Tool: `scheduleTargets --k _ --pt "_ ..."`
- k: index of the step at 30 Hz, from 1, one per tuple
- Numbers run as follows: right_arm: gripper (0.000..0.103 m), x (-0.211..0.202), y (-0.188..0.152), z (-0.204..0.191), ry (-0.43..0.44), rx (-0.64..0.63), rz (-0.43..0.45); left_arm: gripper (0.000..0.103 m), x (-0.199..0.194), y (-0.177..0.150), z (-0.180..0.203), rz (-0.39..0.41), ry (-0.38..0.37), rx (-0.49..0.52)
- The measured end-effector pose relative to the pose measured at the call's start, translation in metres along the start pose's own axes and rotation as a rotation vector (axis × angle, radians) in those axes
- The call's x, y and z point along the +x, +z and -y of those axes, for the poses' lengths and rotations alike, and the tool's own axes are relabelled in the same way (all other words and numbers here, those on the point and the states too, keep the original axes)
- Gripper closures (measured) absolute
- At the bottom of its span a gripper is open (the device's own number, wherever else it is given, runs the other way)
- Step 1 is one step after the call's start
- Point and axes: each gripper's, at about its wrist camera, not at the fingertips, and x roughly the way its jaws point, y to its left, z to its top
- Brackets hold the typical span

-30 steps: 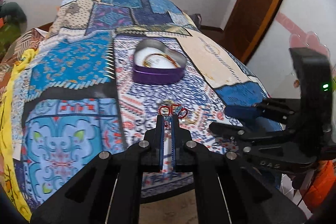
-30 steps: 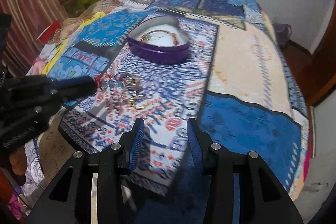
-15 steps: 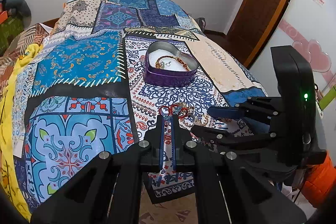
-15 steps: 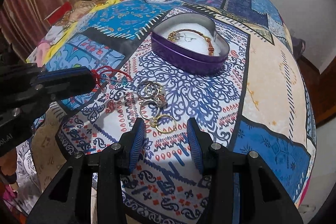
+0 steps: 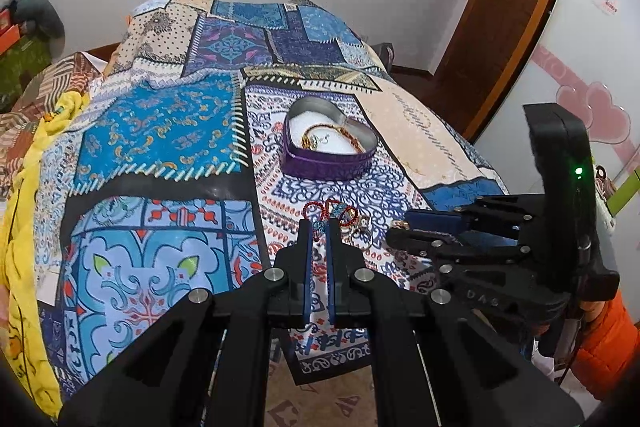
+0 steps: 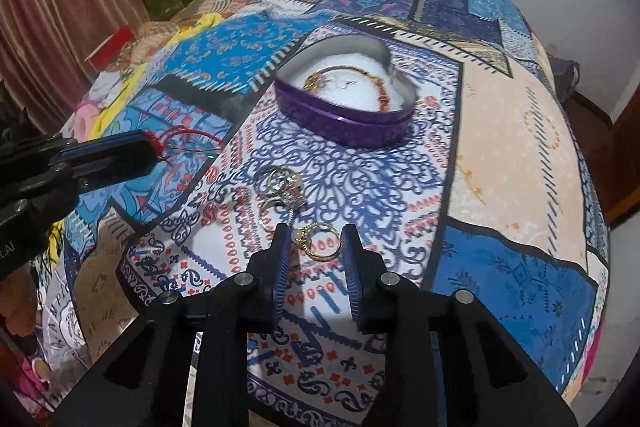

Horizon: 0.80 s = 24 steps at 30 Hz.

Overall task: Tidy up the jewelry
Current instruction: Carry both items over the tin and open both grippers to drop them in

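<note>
Your left gripper is clamped on one red bracelet. Your right gripper stands open, straddling one gold ring near the bedspread's front edge. Roughly three more rings lie just beyond; one heart tin holds one gold bracelet.

Purple heart tin, blue patchwork bedspread

A: What has changed since a second ago?

B: The right claw has been brought down and forward; the gold ring, well ahead of its tips then, is now framed between its spread fingers.

A: And the left claw?

B: It has been carried up with the red beaded bracelet pinched at its tips; in the right wrist view the bracelet's loop is now seen hanging clear of the bedspread.

A: The heart-shaped tin?

B: It is seen closer in the right wrist view.
</note>
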Motion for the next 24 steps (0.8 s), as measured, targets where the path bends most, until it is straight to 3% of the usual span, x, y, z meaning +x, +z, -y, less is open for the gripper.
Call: scheduleTargets --k 13,24 --pt "0.080 -0.036 0.026 0.015 -0.056 0.025 0.120 0.099 -0.003 0.035 -0.001 0.068 0.006 0.021" --pt "0.080 -0.040 0.053 0.028 -0.059 0.046 0.188 0.099 0.009 0.070 -0.002 0.115 0.010 0.052"
